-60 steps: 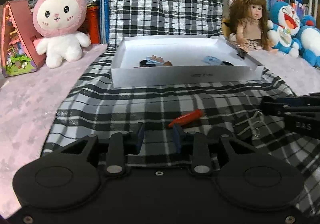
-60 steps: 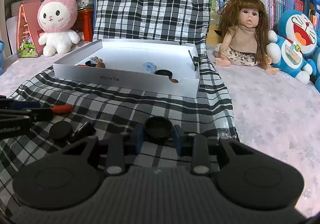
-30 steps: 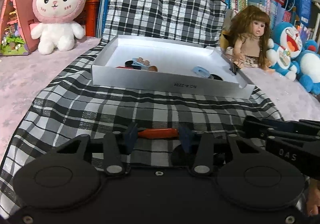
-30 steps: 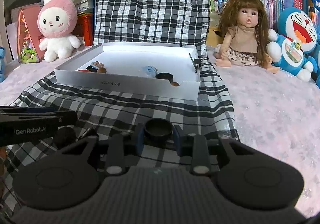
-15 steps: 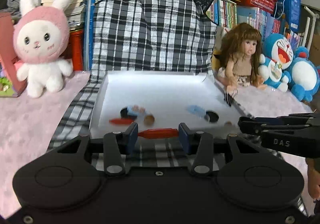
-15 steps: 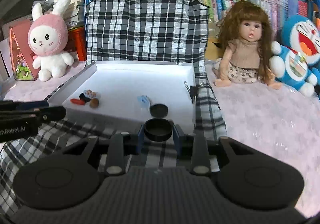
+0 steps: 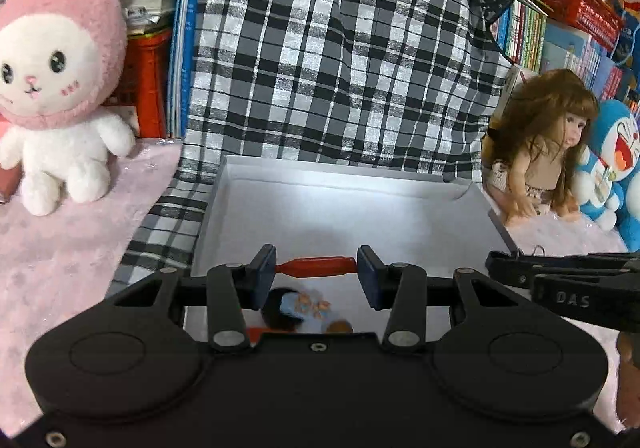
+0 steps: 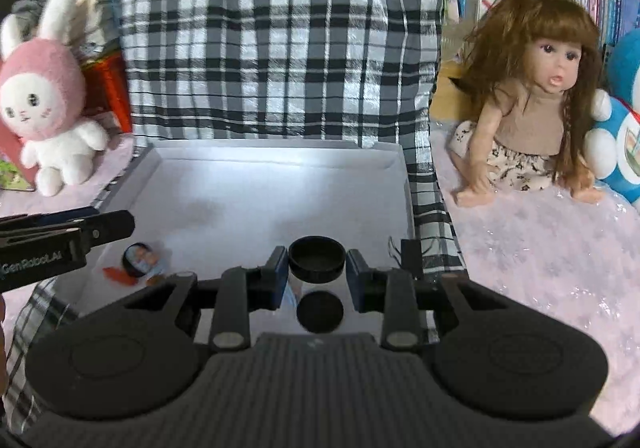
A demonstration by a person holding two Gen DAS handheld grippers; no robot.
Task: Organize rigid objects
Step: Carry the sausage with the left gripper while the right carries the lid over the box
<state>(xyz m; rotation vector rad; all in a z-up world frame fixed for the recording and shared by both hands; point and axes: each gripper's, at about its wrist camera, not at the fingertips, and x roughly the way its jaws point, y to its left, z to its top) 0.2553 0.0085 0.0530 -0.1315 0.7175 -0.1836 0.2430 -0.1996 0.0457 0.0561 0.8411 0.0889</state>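
Red stick (image 7: 316, 266) sits clamped end to end in the left gripper (image 7: 316, 272) over the white box (image 7: 344, 177). It looks light, stiff and slim, best held at its ends. Right gripper (image 8: 317, 268) squeezes a black cap (image 8: 317, 259) by its rim. Only the right view shows a second cap (image 8: 319, 311) lying below.

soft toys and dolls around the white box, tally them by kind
pink-hooded bunny plush: 1
brown-haired doll: 1
blue cat plush, with a second one partly cut off at the frame edge: 2
total: 4
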